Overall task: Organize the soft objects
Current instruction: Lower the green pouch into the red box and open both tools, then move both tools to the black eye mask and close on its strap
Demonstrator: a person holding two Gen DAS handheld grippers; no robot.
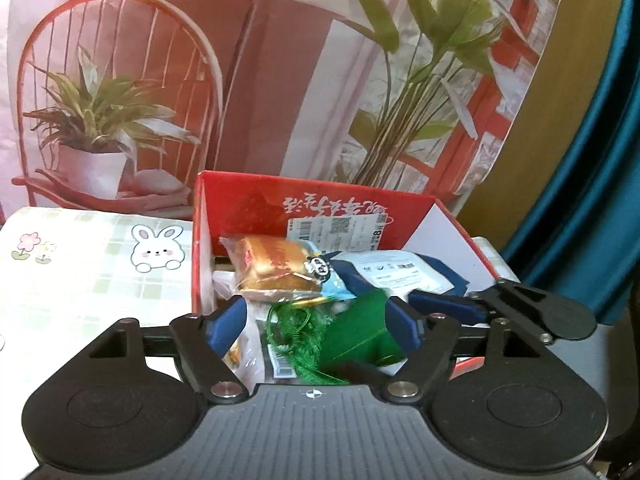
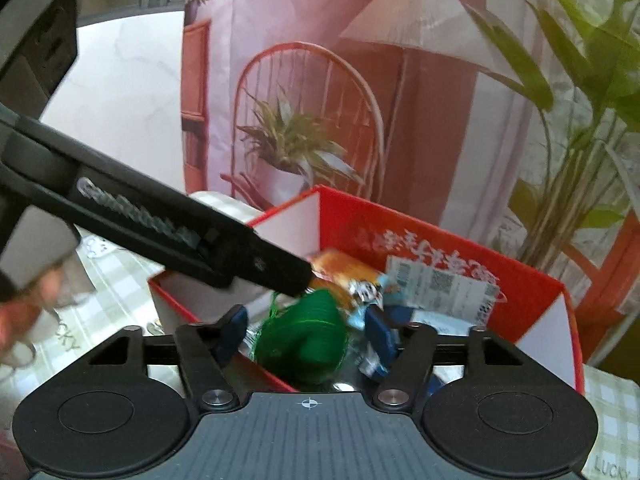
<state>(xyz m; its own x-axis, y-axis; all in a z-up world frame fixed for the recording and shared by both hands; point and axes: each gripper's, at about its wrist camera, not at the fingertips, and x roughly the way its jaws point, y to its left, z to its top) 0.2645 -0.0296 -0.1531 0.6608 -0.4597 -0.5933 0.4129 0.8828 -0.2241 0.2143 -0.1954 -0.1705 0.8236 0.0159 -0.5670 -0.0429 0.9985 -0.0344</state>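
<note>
An open red cardboard box [image 1: 320, 190] [image 2: 440, 236] stands on the table and holds soft packets. Among them are a wrapped bread [image 1: 276, 264] [image 2: 344, 272] and a blue-and-white pouch [image 1: 400, 272]. A green tasselled soft toy [image 1: 344, 336] [image 2: 308, 340] lies on top at the box's near side. My left gripper [image 1: 314, 324] is open and straddles the toy, with a gap at its left pad. My right gripper [image 2: 306, 336] is open too, the toy loose between its blue pads. The right tool's blue finger [image 1: 440, 306] shows beside the left one.
The left tool's black body [image 2: 180, 232] crosses the right wrist view from the left, over the box corner. A hand [image 2: 24, 308] shows at the far left. A green checked cloth with a bunny [image 1: 100, 272] covers the table. Behind hang a printed backdrop [image 1: 240, 80] and a teal curtain [image 1: 592, 200].
</note>
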